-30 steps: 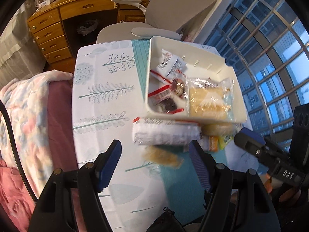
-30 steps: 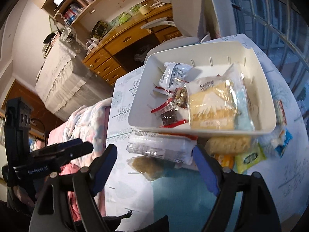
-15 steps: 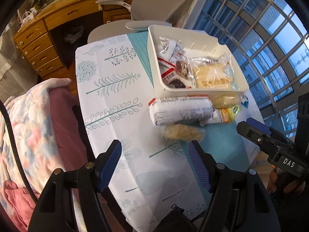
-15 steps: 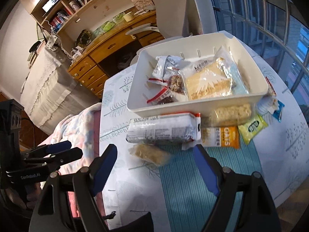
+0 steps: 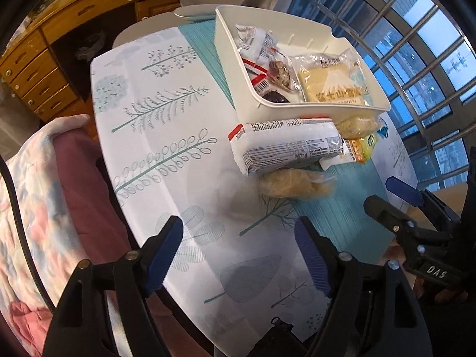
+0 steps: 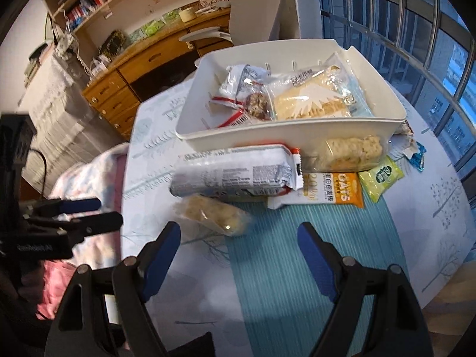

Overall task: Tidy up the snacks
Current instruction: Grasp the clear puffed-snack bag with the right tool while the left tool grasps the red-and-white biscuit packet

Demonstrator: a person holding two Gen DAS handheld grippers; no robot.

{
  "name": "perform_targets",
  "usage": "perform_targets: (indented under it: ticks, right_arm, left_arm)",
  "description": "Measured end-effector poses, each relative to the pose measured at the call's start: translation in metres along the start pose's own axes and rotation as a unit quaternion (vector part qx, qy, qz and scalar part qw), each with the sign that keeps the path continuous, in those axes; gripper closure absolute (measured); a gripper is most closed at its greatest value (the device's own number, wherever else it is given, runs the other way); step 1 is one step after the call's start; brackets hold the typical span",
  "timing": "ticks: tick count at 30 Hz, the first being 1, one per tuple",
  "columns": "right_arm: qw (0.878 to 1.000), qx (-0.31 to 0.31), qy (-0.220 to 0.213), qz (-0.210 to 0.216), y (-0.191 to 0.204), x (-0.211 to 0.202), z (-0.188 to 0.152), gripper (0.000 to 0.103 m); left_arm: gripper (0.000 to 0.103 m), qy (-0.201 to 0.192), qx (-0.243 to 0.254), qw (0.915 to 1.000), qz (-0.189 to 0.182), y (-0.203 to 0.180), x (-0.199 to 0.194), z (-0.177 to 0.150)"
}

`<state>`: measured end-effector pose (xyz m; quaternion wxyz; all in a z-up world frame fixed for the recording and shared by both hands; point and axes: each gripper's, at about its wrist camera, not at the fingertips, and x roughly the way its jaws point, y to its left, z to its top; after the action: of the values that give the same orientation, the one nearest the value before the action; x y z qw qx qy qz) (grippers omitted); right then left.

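With both the left gripper (image 5: 238, 255) and right gripper (image 6: 238, 255) hovering, jaws apart and holding nothing, the next pick is pending: probably the rice cake (image 6: 214, 214) lying on the tabletop (image 5: 166, 154) before the bin (image 6: 297, 134).

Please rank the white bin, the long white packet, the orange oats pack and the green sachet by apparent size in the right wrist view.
1. White bin
2. Long white packet
3. Orange oats pack, partly covered
4. Green sachet
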<state>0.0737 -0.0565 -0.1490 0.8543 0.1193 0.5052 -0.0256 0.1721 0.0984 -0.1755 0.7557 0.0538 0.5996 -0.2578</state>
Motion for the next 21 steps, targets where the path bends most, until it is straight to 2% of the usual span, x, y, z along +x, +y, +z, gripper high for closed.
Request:
perform_targets:
  ticks: [4, 8, 13, 16, 21]
  right_arm:
    - [0.999, -0.034, 0.001, -0.023, 0.008, 0.009, -0.005, 0.022]
    - [0.994, -0.096, -0.005, -0.047, 0.023, 0.016, -0.009, 0.022]
    - [0.98, -0.183, -0.013, -0.072, 0.044, 0.027, -0.013, 0.022]
    - [0.973, -0.219, -0.016, -0.073, 0.052, 0.035, -0.014, 0.022]
    - [0.956, -0.283, -0.019, -0.072, 0.063, 0.047, -0.017, 0.022]
  left_arm:
    - [0.026, 0.007, 0.006, 0.9999, -0.009, 0.002, 0.011, 0.008]
    - [0.026, 0.007, 0.0, 0.9994, -0.033, 0.007, 0.023, 0.021]
    - [0.025, 0.003, -0.014, 0.9981, -0.06, 0.012, 0.036, 0.039]
    - [0.02, 0.007, -0.023, 0.9965, -0.08, 0.014, 0.048, 0.049]
    - [0.017, 0.034, -0.041, 0.9923, -0.111, 0.014, 0.073, 0.063]
